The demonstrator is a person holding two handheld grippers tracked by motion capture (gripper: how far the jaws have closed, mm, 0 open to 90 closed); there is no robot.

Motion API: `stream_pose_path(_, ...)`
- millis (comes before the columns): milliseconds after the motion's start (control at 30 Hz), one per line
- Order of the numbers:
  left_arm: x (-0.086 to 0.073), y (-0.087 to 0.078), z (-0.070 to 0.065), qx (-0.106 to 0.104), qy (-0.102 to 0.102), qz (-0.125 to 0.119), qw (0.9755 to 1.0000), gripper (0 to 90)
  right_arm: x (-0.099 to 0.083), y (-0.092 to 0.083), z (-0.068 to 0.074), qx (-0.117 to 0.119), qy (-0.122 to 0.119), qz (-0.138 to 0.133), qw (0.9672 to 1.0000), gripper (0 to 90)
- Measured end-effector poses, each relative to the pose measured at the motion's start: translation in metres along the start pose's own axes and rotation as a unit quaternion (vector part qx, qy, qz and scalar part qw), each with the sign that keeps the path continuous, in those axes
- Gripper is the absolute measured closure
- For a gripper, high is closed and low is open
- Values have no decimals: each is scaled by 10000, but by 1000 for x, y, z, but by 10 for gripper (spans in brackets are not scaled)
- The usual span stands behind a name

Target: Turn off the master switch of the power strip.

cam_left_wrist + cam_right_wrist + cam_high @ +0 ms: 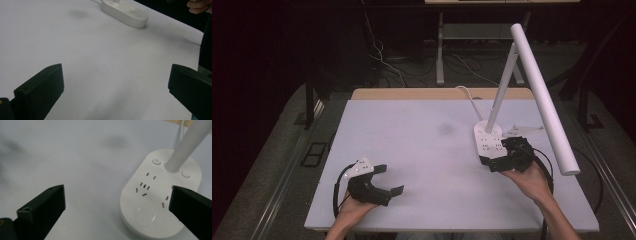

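A white desk lamp stands at the table's right: an oval base (489, 140) with sockets, a slanted stem (502, 90) and a long bar head (544, 95). My right gripper (502, 150) is at the near end of that base. In the right gripper view the jaws (117, 205) stand wide open, the right one over the edge of the base (160, 202), and the pads press on nothing. A round power button (156, 161) sits next to the stem. My left gripper (391, 180) rests at the front left, open (115, 82), over bare table. The base (125, 13) lies far ahead of it.
The white tabletop (412, 150) carries a faint dark smudge (445, 129) near its middle. The lamp's cord (467, 92) runs off the far edge. The bar head overhangs the right side above my right hand. Floor cables and table legs lie beyond.
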State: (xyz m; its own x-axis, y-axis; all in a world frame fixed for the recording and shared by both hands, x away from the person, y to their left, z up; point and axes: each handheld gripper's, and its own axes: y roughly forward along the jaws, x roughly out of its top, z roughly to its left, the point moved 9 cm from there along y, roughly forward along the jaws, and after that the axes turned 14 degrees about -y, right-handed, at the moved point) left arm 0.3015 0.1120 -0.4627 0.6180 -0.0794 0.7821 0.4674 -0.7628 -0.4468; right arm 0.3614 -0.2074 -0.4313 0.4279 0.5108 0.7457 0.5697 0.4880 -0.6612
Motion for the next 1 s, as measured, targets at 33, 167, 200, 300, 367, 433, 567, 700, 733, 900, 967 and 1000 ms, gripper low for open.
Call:
stream_pose_path(33,0,0,0,0,0,0,10000,0,0,0,0,0,0,0,10000,2)
stream_pose_path(167,0,-1,0,2,16,11,10000,0,-13,-10,2,44,117,-135,9998,2)
stream_pose_path(200,0,-1,0,4,19,15,10000,0,-13,-10,2,44,117,-135,9998,2)
stream_pose_path(300,0,-1,0,7,17,7,10000,0,-22,-15,3,69,220,-197,9995,2)
stream_pose_path(367,0,-1,0,6,29,10,10000,0,-32,-19,5,69,296,-270,9992,2)
stream_pose_path(433,0,-1,0,8,15,8,10000,0,-38,-21,8,90,357,-303,9989,2)
stream_pose_path(567,0,-2,0,3,5,-17,10000,0,-47,-23,11,129,388,-373,9985,2)
stream_pose_path(700,2,-2,1,5,-22,-56,10000,0,-61,-27,18,186,438,-483,9977,2)
stream_pose_path(733,2,-2,1,5,-23,-56,10000,0,-63,-28,19,192,438,-485,9977,2)
stream_pose_path(900,2,-2,1,5,-21,-63,10000,0,-69,-30,24,222,471,-497,9974,3)
stream_pose_path(967,2,-2,1,5,-16,-39,10000,0,-71,-29,25,232,463,-495,9974,3)
stream_pose_path(1000,2,-2,1,-1,-14,-36,10000,0,-71,-29,25,227,452,-499,9975,3)
